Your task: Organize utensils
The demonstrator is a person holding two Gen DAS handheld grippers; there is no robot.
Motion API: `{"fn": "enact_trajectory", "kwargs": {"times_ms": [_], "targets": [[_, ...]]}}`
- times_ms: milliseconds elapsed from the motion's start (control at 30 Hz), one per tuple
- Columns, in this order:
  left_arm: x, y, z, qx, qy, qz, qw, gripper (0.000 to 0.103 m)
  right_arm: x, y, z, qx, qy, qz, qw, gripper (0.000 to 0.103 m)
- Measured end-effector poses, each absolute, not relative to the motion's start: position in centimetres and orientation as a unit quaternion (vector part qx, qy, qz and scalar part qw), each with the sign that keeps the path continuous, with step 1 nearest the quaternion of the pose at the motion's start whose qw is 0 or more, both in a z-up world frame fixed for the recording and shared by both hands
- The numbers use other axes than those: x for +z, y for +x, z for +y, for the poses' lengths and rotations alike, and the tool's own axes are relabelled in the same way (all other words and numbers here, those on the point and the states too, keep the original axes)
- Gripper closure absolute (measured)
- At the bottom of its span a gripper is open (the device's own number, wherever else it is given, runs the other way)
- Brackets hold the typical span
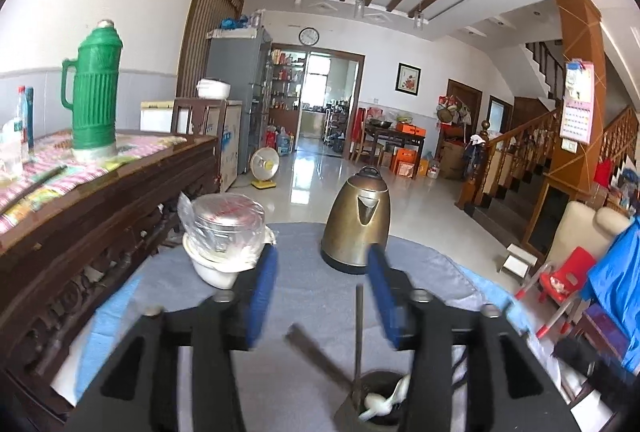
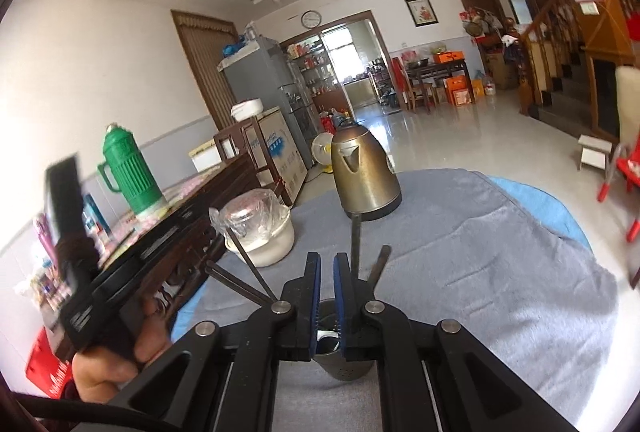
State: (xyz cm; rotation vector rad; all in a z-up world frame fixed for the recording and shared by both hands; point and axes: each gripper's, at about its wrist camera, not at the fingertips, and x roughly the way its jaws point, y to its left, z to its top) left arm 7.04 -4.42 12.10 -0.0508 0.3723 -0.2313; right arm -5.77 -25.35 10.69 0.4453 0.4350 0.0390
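- dark utensil holder point(image 2: 340, 356) sits at the near edge of the grey cloth point(image 2: 480, 252), dark utensil handles point(image 2: 354, 244) and a white spoon point(image 1: 378, 402) poking out
- right gripper point(image 2: 327, 296) pads nearly together right above it, nothing pinched
- left gripper point(image 1: 322, 296) spread partway, empty
- brass kettle point(image 1: 358, 222) and wrapped pot point(image 1: 226, 228) sit farther back

Utensil holder point(image 1: 376, 408) cut by frame bottom, left gripper's fingers point(image 1: 262, 296) motion-blurred
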Motion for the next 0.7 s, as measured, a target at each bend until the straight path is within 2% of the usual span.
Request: {"fn": "enact_trajectory", "kwargs": {"times_ms": [200,400,533,600,700], "targets": [[12.2,2.7,-3.0,-0.101,0.028,0.195,0.975,0.025,11.1,-7.9,-27.5,0.011,0.264,0.201,0.943,0.091],[10.7,-0.2,-3.0,-0.078,0.088,0.253,0.960,0.018,11.4,-9.8,-27.5,0.015,0.285,0.203,0.937,0.085],[10.2,-1.9,-2.5,-0.067,0.095,0.274,0.955,0.017,11.4,-11.1,-26.7,0.016,0.279,0.211,0.937,0.066],[10.2,-2.7,-2.4,-0.066,0.095,0.278,0.954,0.017,11.2,-11.9,-26.4,0.012,0.278,0.213,0.937,0.045],[10.5,-4.0,-2.4,-0.057,0.100,0.273,0.955,0.016,11.2,-13.3,-26.2,0.006,0.270,0.212,0.939,0.045]]}}
